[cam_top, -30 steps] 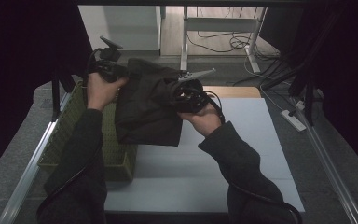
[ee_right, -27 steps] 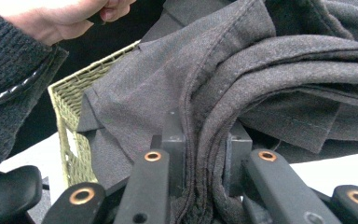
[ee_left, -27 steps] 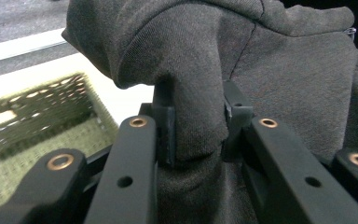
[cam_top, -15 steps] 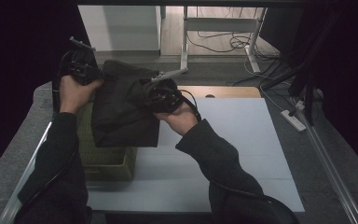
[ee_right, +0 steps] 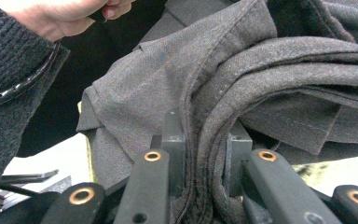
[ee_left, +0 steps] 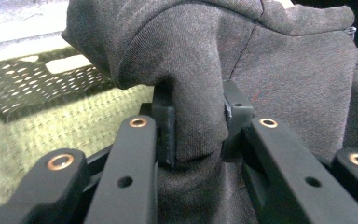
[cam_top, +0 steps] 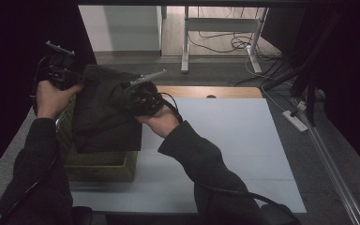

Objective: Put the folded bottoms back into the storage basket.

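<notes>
Dark grey cloth point(cam_top: 105, 110), folded into a thick bundle, is being carried in the air by both grippers at once, and it is being held directly above a green woven basket point(cam_top: 98, 164) at the left edge of the table. In the left gripper view, the left gripper point(ee_left: 193, 123) is being kept clamped on a bunched pleat of the cloth, the jaws standing only as far apart as the pinched fabric allows, with the basket weave showing beneath. In the right gripper view, the right gripper point(ee_right: 205, 144) is being squeezed just as tightly on several stacked hems of the same cloth. In the high view, the left gripper point(cam_top: 58, 70) is being held at the bundle's far left corner and the right gripper point(cam_top: 143, 96) at its right edge, so the load is being shared evenly. By the look of it, the step in hand is the transfer of the folded cloth to the basket; the bundle is already being lined up over the opening. What the next move seems to call for is a level lowering by both hands together, so the folds are not being pulled apart, and only then a release of both grips. A white sheet point(cam_top: 225, 140) is being used as the work surface, with a strip of bare wood point(cam_top: 206, 91) at its far edge. Beyond, grey floor, white desk legs point(cam_top: 186, 42), loose cables and a power strip point(cam_top: 296, 121) are being picked out against black curtains.
</notes>
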